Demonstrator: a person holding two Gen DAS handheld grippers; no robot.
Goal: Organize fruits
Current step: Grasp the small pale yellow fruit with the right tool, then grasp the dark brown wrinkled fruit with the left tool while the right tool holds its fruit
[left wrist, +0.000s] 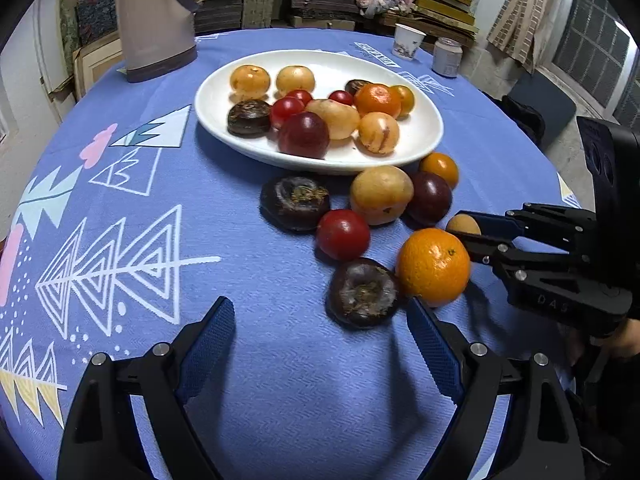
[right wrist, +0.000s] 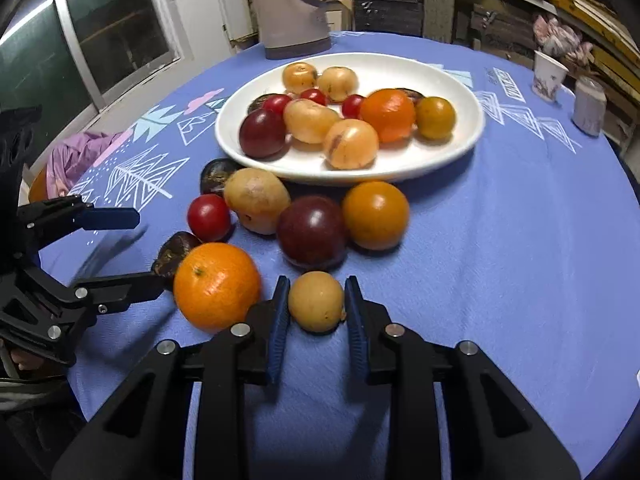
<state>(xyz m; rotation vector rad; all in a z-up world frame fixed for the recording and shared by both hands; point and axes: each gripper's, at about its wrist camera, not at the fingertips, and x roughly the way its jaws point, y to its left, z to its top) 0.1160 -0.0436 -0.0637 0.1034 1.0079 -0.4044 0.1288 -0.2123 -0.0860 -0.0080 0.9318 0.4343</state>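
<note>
While the left gripper (left wrist: 320,344) stands spread wide over bare blue tablecloth (left wrist: 240,240) in the left wrist view, the dark round fruit (left wrist: 363,292) lies just beyond its right finger and the orange (left wrist: 433,266) sits touching that fruit on the right. Farther right, the right gripper (left wrist: 464,227) reaches in from the side, pinching the small tan fruit (left wrist: 463,225). The white plate (left wrist: 420,136) lies beyond the loose pile, far and slightly left.

Seen from the right wrist, the right gripper (right wrist: 317,304) has its blue pads pressed on either side of the small tan fruit (right wrist: 316,301), which rests on the cloth at the near edge of the pile. The plate (right wrist: 460,140) lies straight ahead and far, past the dark red plum (right wrist: 312,232). I judge the right hand nearer to delivering; its path must clear the pile.
</note>
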